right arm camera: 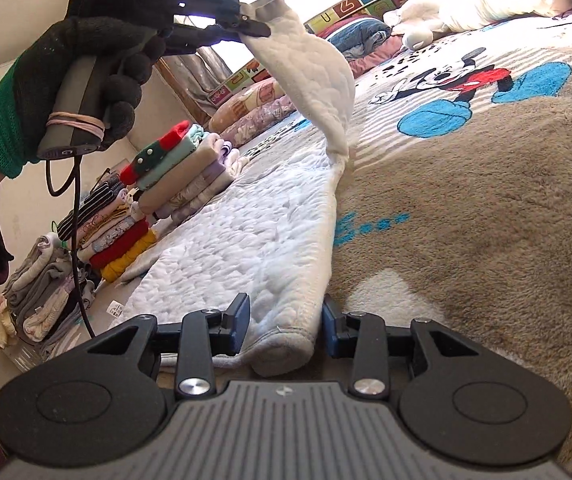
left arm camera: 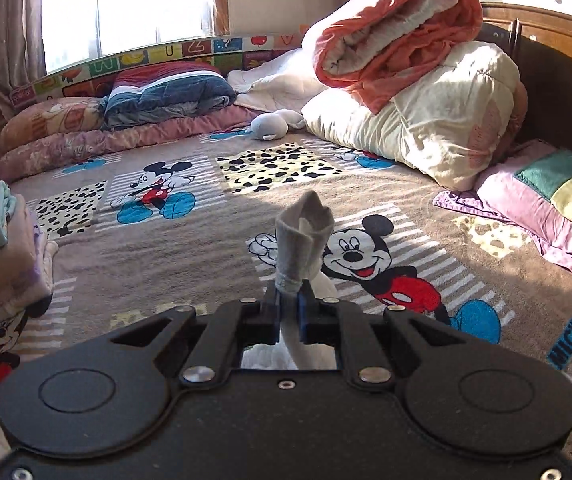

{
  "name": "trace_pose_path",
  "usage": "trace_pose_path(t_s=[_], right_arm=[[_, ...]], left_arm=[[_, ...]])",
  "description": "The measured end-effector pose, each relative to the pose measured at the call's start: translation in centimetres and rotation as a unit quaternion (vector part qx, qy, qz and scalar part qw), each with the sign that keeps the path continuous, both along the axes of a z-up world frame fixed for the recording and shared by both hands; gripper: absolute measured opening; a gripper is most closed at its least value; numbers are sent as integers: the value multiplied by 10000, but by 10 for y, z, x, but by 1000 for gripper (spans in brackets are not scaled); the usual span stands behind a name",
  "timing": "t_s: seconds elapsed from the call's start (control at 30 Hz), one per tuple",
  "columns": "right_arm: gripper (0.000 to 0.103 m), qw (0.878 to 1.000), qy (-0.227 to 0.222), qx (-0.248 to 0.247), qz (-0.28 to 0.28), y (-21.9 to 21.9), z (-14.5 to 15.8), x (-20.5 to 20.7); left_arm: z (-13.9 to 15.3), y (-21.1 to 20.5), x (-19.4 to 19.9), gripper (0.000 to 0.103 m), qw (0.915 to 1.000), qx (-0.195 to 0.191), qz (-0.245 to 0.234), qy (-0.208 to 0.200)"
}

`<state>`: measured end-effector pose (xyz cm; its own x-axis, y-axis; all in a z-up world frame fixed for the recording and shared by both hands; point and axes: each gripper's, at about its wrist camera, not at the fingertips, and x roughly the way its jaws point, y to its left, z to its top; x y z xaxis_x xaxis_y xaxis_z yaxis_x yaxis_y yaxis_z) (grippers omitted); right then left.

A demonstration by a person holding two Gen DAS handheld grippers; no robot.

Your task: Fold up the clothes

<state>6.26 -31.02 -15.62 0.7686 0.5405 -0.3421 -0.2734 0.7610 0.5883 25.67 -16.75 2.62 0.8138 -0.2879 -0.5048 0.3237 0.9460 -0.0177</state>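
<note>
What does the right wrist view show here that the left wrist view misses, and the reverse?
Only the right wrist view: the gloved hand holding the left gripper, the white garment spread on the bed, and the right gripper straddling its hem.

Only the left wrist view: the rolled orange blanket and the window.

Both: the lifted grey cuff, the Mickey bedspread, the folded stack.

White garment [right arm camera: 246, 240]: quilted, puffy cloth, matt. Blanket [right arm camera: 485, 220]: plush, fuzzy pile. Headboard [left arm camera: 557, 40] at 2 o'clock: glossy wood. Gripper bodies: matt black plastic, shiny metal rivets.
</note>
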Motion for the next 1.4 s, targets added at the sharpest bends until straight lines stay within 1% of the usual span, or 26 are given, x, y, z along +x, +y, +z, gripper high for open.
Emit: trace_pose_path(t_s=[0.03, 0.13, 0.23, 0.27, 0.33, 0.4, 0.47, 0.6, 0.7, 0.77, 0.83, 0.97, 1.03, 1.1, 1.3, 1.37, 1.4], right_arm=[[30, 10000, -49, -71, -3, 2, 1, -1], [18, 9994, -214, -256, 46, 7, 9, -5], [16, 9982, -372, -474, 49, 12, 18, -8], [16, 9971, -442, -613, 44, 15, 21, -9], [16, 9943, -596, -882, 109, 21, 27, -11], [16, 9909, -715, -1126, 183, 28, 32, -12], [16, 9861, -855, -1395, 275, 37, 37, -14], [15, 9740, -1120, -1908, 482, 57, 46, -18], [15, 9619, -1291, -2325, 635, 77, 50, -20], [15, 9531, -1344, -2613, 732, 89, 49, -19], [15, 9428, -1359, -2927, 831, 103, 47, -18], [15, 9229, -1369, -3449, 1031, 124, 43, -18], [15, 9139, -1378, -3653, 1111, 131, 40, -19], [15, 9067, -1395, -3815, 1135, 135, 38, -20], [15, 8837, -1449, -4288, 1191, 151, 34, -18], [15, 8714, -1485, -4506, 1249, 155, 35, -20], [15, 8684, -1472, -4556, 1294, 156, 36, -20]], left_arm=[[0, 12, -2, 8, 9998, -184, 108, -15], [-3, 48, -12, 8, 9964, -726, 439, -51], [-10, 82, -27, 8, 9896, -1185, 817, -82], [-13, 92, -32, 8, 9867, -1324, 939, -79], [-21, 109, -40, 8, 9815, -1512, 1169, -91], [-30, 129, -48, 8, 9745, -1762, 1390, -49], [-37, 143, -53, 8, 9704, -1907, 1482, -29], [-47, 168, -48, 7, 9672, -2033, 1524, 4], [-54, 185, -42, 7, 9651, -2231, 1370, -25], [-55, 189, -39, 7, 9664, -2226, 1282, -121], [-59, 193, -37, 7, 9687, -2122, 1258, -272], [-75, 206, -39, 7, 9658, -2191, 1329, -407], [-87, 214, -34, 7, 9632, -2293, 1386, -211], [-93, 217, -25, 7, 9615, -2347, 1427, -28], [-95, 221, -19, 7, 9641, -2266, 1382, -47], [-98, 225, -17, 7, 9638, -2270, 1397, 10], [-99, 227, -16, 7, 9637, -2271, 1405, 38]])
